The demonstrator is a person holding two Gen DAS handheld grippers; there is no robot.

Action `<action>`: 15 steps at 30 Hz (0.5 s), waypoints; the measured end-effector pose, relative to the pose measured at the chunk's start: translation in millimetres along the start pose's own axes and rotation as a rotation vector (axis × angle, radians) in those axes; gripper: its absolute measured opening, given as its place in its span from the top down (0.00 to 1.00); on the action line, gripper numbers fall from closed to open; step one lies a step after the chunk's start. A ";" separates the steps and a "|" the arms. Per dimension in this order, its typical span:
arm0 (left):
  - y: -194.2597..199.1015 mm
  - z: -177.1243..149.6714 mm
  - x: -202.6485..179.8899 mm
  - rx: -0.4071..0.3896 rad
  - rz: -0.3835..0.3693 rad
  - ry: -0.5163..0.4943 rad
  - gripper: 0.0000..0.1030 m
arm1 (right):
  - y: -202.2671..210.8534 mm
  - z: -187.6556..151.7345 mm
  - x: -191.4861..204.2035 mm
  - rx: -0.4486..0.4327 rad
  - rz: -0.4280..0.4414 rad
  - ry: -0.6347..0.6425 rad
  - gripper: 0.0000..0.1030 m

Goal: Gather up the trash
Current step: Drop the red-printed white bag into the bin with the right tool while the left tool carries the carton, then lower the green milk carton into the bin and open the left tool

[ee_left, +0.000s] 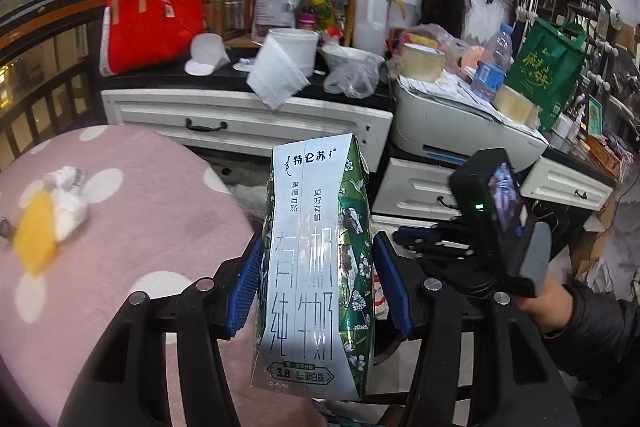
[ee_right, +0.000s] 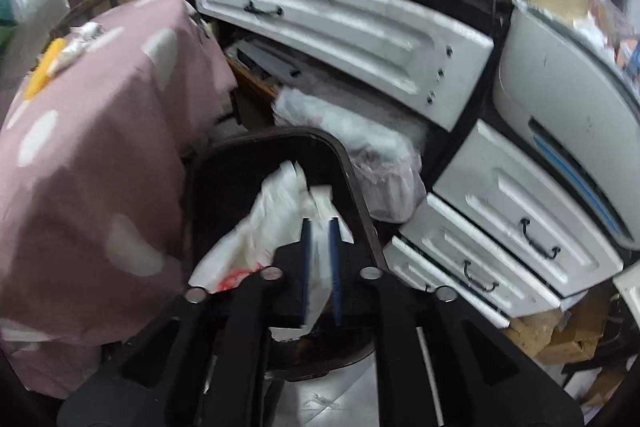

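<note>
My left gripper (ee_left: 318, 247) is shut on a green and white milk carton (ee_left: 316, 267), held upright above the edge of the pink spotted table (ee_left: 132, 227). Crumpled white tissue and a yellow wrapper (ee_left: 52, 219) lie on the table at the left; they also show in the right wrist view (ee_right: 60, 55). My right gripper (ee_right: 320, 227) is shut on a white plastic bag (ee_right: 276, 223) and holds it over the open dark trash bin (ee_right: 352, 179). The right gripper's body shows in the left wrist view (ee_left: 496, 223), to the right of the carton.
White drawer units (ee_right: 360, 35) and a white printer (ee_left: 460, 123) stand behind the bin. A bin lined with a clear bag (ee_right: 372, 155) sits under the desk. The desk top holds a red bag (ee_left: 156, 19), tissue roll (ee_left: 288, 51), bottles and a green bag (ee_left: 548, 67).
</note>
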State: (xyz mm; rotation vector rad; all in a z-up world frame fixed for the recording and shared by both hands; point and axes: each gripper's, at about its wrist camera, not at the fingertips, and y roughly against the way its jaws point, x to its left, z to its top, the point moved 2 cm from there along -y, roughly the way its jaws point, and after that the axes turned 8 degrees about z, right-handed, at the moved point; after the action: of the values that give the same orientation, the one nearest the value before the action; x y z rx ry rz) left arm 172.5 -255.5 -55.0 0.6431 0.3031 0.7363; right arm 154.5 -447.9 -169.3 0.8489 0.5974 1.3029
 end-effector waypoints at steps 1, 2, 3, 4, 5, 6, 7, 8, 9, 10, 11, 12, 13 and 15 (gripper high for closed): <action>-4.1 -0.9 -4.2 0.007 -0.005 -0.002 0.47 | -2.8 -2.3 -4.1 0.003 0.005 -0.021 0.60; -9.5 -2.5 -8.9 0.020 -0.010 -0.003 0.47 | -3.2 -4.0 -7.2 -0.003 0.007 -0.039 0.40; -13.0 -4.2 -12.5 0.030 -0.015 -0.005 0.47 | -1.2 -6.1 -11.5 -0.019 0.003 -0.056 0.37; -17.9 -6.4 -17.1 0.042 -0.018 -0.007 0.47 | 0.8 -7.2 -13.8 -0.028 -0.004 -0.064 0.37; -22.2 -8.5 -21.8 0.054 -0.019 -0.009 0.47 | 2.7 -8.0 -16.7 -0.031 -0.015 -0.071 0.37; -26.9 -10.2 -26.5 0.066 -0.020 -0.012 0.47 | 4.9 -8.3 -20.4 -0.034 -0.027 -0.081 0.37; -30.6 -11.7 -31.1 0.076 -0.023 -0.015 0.47 | 7.9 -9.0 -26.1 -0.040 -0.043 -0.098 0.36; -34.8 -12.6 -36.1 0.083 -0.030 -0.017 0.47 | 11.2 -9.4 -31.5 -0.045 -0.052 -0.114 0.35; -38.6 -13.7 -40.3 0.088 -0.037 -0.017 0.47 | 14.9 -9.9 -36.2 -0.052 -0.054 -0.126 0.34; -41.8 -14.6 -44.9 0.094 -0.039 -0.019 0.47 | 19.8 -10.9 -41.5 -0.062 -0.063 -0.138 0.32; -45.4 -16.0 -49.7 0.100 -0.036 -0.024 0.47 | 24.6 -12.0 -47.3 -0.072 -0.081 -0.151 0.30; -50.1 -17.1 -54.7 0.109 -0.033 -0.030 0.47 | 27.7 -12.9 -52.0 -0.079 -0.093 -0.160 0.30; -55.7 -19.3 -60.5 0.120 -0.027 -0.042 0.47 | 33.1 -14.1 -58.4 -0.090 -0.101 -0.176 0.30; -67.3 -23.7 -70.3 0.137 -0.007 -0.062 0.47 | 38.7 -14.6 -69.6 -0.103 -0.106 -0.204 0.30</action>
State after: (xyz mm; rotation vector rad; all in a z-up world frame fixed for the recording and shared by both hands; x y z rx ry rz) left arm 146.8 -332.5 -113.6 0.7931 0.3002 0.6910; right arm 107.3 -511.3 -151.6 0.8412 0.4053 1.1250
